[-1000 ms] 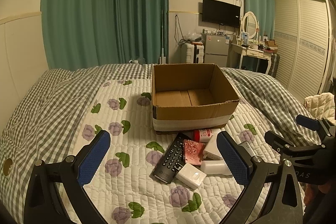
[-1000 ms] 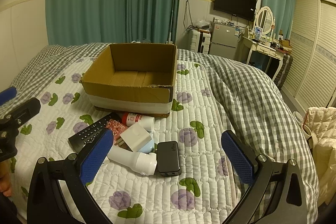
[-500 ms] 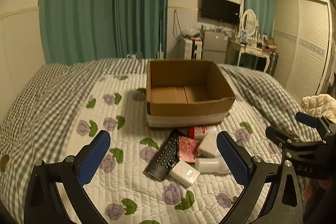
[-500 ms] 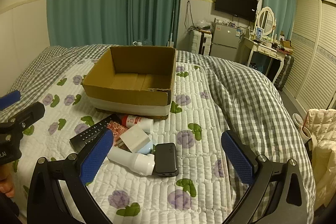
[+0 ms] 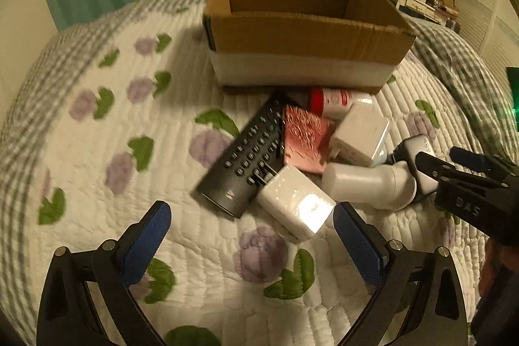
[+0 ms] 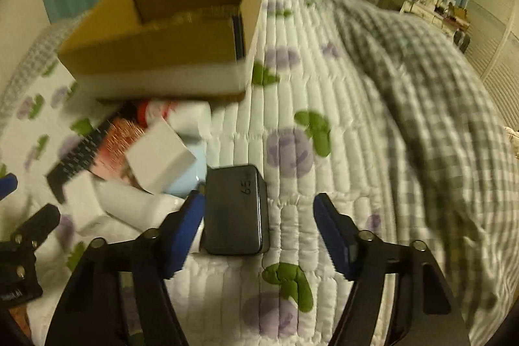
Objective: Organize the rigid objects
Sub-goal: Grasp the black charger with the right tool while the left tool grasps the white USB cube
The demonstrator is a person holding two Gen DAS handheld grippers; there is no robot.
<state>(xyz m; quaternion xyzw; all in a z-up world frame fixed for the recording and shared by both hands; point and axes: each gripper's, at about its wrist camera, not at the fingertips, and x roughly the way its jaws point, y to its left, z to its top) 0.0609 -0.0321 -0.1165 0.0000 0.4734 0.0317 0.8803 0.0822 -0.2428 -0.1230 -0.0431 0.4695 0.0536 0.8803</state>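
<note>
An open cardboard box (image 5: 301, 31) stands on the quilted bed, also in the right wrist view (image 6: 162, 54). In front of it lies a pile: a black remote (image 5: 246, 158), a pink card (image 5: 305, 141), a red-and-white tube (image 5: 337, 101), a white box (image 5: 360, 135), a white charger block (image 5: 296, 203), a white bottle (image 5: 369, 184). My left gripper (image 5: 251, 235) is open, just short of the charger. My right gripper (image 6: 259, 222) is open, low over the bed, its left finger beside a black power bank (image 6: 236, 213).
A grey checked duvet (image 6: 421, 93) lies bunched on the right of the bed. The quilt (image 5: 113, 135) stretches left of the pile. Green curtains, a TV and a dresser stand at the back of the room.
Both grippers have dropped and moved forward toward the pile. The left now sits near the white charger, the right around the near end of the power bank. No object has moved.
</note>
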